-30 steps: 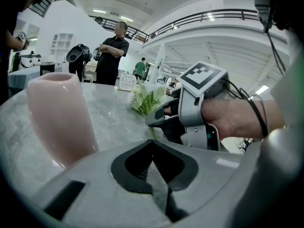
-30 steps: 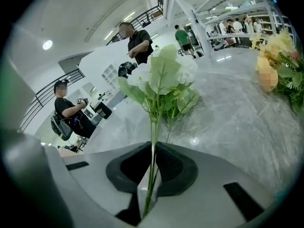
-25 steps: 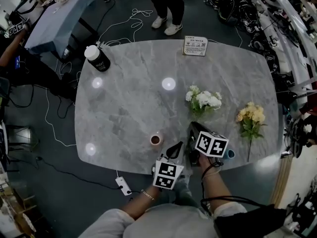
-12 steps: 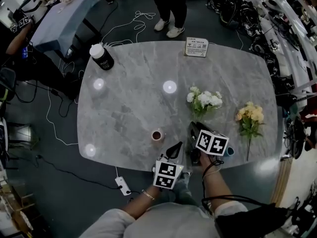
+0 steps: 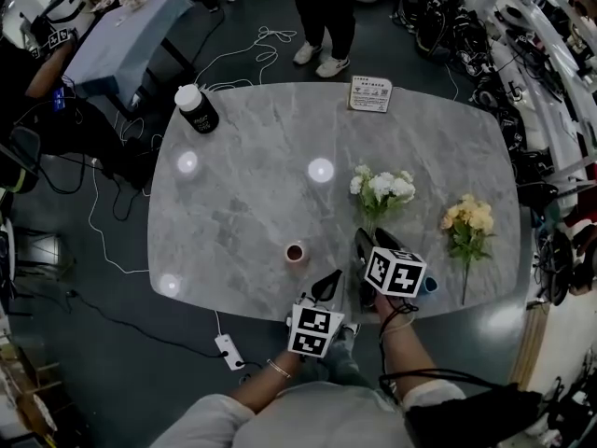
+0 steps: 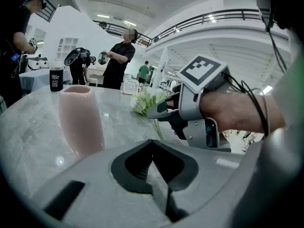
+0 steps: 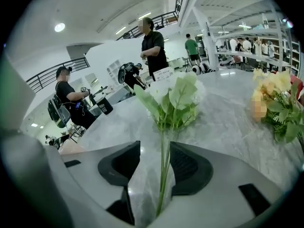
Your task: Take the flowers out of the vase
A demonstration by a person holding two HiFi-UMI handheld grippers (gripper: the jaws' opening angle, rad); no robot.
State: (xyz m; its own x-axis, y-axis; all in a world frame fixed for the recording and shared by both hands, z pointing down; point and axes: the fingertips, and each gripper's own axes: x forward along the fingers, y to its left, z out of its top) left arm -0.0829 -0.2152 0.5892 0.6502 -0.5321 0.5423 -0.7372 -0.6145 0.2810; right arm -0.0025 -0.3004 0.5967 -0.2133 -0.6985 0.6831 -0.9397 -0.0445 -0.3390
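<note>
Looks like a big open robotics lab or workshop hall, not a home. Loose cables (image 5: 261, 40) snake over the dark floor at 12 o'clock from the marble desk (image 5: 242, 203). A power strip (image 5: 229, 351) lies at 6, and gear piles (image 5: 438, 21) crowd 1 to 3 o'clock. The gripper views show a railed mezzanine (image 6: 228, 18), a high white ceiling (image 7: 118, 4) and people (image 7: 153, 44) standing around.

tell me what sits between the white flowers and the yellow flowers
Nothing: in the head view only bare marble table lies between the white flowers and the yellow flowers.
</note>
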